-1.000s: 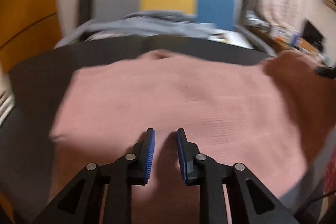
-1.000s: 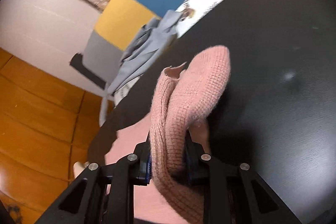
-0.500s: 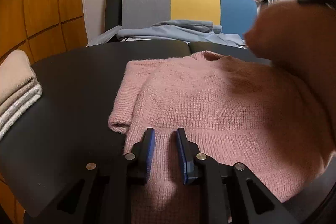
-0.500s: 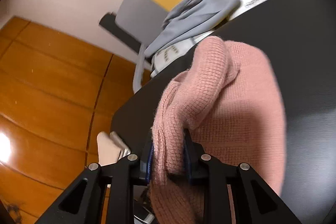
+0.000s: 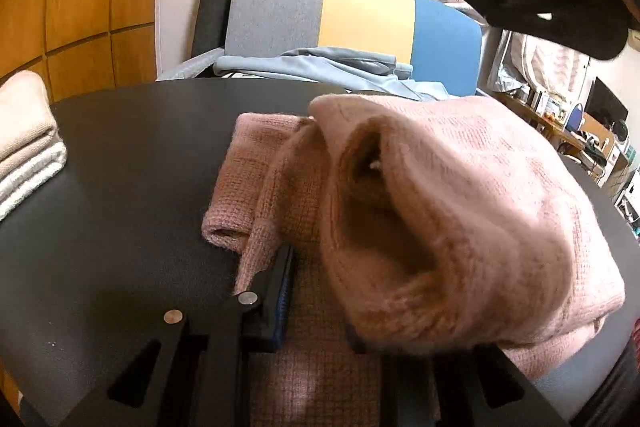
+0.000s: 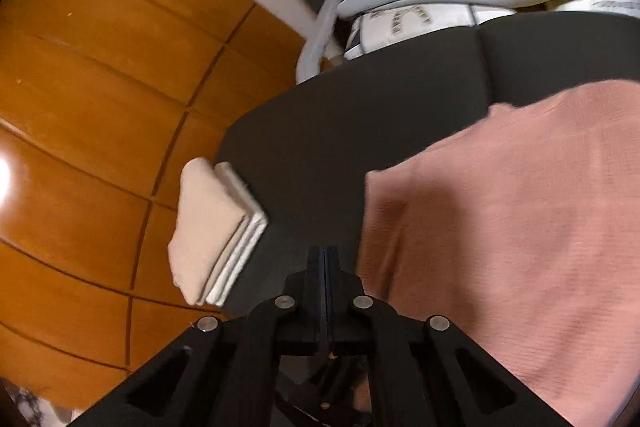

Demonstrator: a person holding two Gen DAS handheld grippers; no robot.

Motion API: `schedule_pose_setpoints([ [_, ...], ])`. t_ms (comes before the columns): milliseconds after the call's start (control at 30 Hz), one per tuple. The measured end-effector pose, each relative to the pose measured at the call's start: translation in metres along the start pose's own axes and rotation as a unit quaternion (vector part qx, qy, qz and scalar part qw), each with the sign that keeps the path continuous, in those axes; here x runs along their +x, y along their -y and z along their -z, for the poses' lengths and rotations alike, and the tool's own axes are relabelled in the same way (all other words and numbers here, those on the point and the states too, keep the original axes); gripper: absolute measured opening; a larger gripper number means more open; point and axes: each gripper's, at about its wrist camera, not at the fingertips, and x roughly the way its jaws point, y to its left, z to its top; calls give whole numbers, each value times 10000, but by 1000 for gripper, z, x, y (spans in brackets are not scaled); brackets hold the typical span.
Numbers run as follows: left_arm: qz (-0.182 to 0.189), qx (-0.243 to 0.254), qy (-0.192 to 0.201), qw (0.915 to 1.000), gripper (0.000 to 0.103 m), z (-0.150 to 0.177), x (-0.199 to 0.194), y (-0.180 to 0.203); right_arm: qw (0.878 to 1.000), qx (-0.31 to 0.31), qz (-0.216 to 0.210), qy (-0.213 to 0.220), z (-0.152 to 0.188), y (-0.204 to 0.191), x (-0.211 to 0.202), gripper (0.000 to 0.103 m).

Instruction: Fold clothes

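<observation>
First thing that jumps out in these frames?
The pink sweater, heaped on the black table, with one fold draped over the left gripper. The right gripper is shut and empty above the table edge, near a folded stack.

We are seeing black table (image 5: 120, 155). Chair (image 5: 276, 15) is standing behind it, back showing grey, yellow, blue panels. Wood panelling (image 6: 100, 75) is running along wall at left. We are noticing cluttered shelves (image 5: 596, 143) far right, too small for us to be reading.
</observation>
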Motion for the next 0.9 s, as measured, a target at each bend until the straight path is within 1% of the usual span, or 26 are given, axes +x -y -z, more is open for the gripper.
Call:
schedule_pose_setpoints([
  [67,73,-64,23,10000,20,0,1,-3,9999,-93,64,73,5,2,-1,2],
  [133,234,-175,53,9996,21,0,1,-8,9991,-227,318,175,9,12,-10,4],
  [200,561,-434,67,9975,22,-3,3,-20,9972,-348,603,274,18,30,-23,9],
  [267,1058,-862,36,9906,22,-5,4,-37,9943,-478,880,354,27,48,-35,14],
  [300,1321,-1095,6,9852,23,-5,5,-45,9927,-567,1003,347,34,54,-38,17],
  [333,1621,-1373,-60,9772,23,-5,6,-54,9909,-655,1125,340,41,61,-42,18],
  [400,2168,-1908,-243,9571,23,-4,8,-71,9861,-847,1388,332,56,73,-49,24],
  [433,2383,-2169,-374,9459,23,-3,10,-78,9833,-936,1521,342,64,79,-51,24],
  [467,2562,-2370,-502,9358,23,-2,12,-83,9808,-1028,1620,357,72,85,-53,24],
  [533,2826,-2613,-681,9205,27,0,13,-88,9784,-1200,1640,384,83,92,-54,26],
  [567,2923,-2707,-753,9141,31,0,14,-88,9769,-1284,1663,396,87,94,-52,30],
  [633,3105,-2871,-895,9017,37,0,15,-89,9734,-1437,1729,433,93,94,-48,34],
  [700,3278,-3123,-970,8863,46,-1,13,-89,9679,-1676,1807,485,99,89,-42,44],
  [733,3340,-3237,-1001,8796,49,-3,13,-89,9651,-1805,1827,513,102,87,-40,45],
  [767,3400,-3348,-1029,8728,56,-5,13,-90,9627,-1920,1824,558,105,84,-39,46],
  [800,3451,-3440,-1059,8668,65,-6,12,-91,9613,-2006,1781,633,107,80,-40,46],
  [833,3488,-3506,-1113,8620,70,-8,12,-91,9597,-2092,1736,708,110,77,-41,46],
  [900,3591,-3593,-1212,8528,93,-11,13,-91,9587,-2201,1634,758,113,75,-41,46],
])
